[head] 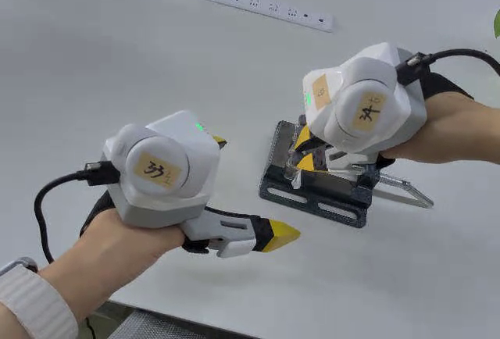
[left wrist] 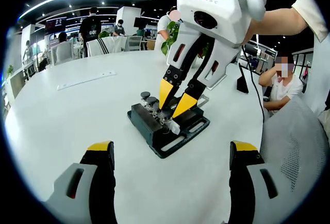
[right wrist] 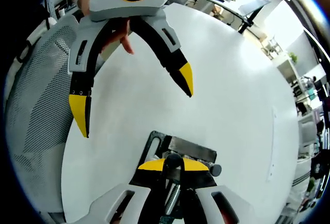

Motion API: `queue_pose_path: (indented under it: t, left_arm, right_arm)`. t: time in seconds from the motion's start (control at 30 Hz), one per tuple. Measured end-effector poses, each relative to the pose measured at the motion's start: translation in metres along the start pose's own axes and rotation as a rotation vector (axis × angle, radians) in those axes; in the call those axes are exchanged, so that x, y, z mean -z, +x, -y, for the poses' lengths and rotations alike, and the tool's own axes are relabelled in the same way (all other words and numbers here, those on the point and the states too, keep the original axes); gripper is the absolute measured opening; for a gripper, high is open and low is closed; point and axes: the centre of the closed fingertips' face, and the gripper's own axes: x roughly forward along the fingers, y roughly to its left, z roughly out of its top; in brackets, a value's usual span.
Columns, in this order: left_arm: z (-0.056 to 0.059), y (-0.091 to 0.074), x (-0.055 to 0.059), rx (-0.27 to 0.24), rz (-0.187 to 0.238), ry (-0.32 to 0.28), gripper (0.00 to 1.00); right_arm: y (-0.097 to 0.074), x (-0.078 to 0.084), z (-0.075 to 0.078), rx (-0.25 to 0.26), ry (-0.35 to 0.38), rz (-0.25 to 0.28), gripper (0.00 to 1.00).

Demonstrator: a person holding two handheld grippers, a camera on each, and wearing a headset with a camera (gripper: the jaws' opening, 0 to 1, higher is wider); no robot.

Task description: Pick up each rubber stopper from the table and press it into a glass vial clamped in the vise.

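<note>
Fingers (left wrist: pixel 166 92), right gripper (left wrist: pixel 171 111), pinch stopper (right wrist: pixel 172 161) above vise (left wrist: pixel 149 127); power strip (head: pixel 263 5) beyond.

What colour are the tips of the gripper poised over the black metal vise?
Yellow, on the right gripper above the black vise; clearest in the left gripper view.

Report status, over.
Left gripper open, empty, short of vise. Right gripper shut on stopper at vise. Nothing blocking.
</note>
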Motion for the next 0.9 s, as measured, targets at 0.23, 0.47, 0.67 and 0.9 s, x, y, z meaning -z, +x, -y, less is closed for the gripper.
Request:
queue_pose_path:
  t: [0.23, 0.47, 0.67, 0.9]
  left_arm:
    - [-0.0037, -0.0014, 0.0011, -0.008, 0.000, -0.009, 0.91]
    - [-0.0052, -0.0017, 0.0019, -0.010, -0.001, -0.013, 0.91]
    - [-0.0042, -0.0014, 0.0019, -0.007, 0.000, -0.014, 0.91]
    - [-0.0029, -0.0014, 0.0041, -0.004, -0.004, -0.018, 0.90]
  right_arm:
    - [0.0004, -0.0009, 0.0004, -0.007, -0.014, 0.013, 0.06]
    - [0.0005, -0.0001, 0.0010, -0.008, -0.048, 0.005, 0.06]
    - [0.0000, -0.0001, 0.0003, -0.012, -0.047, 0.005, 0.06]
    - [-0.0001, -0.0005, 0.0000, -0.011, -0.059, 0.003, 0.07]
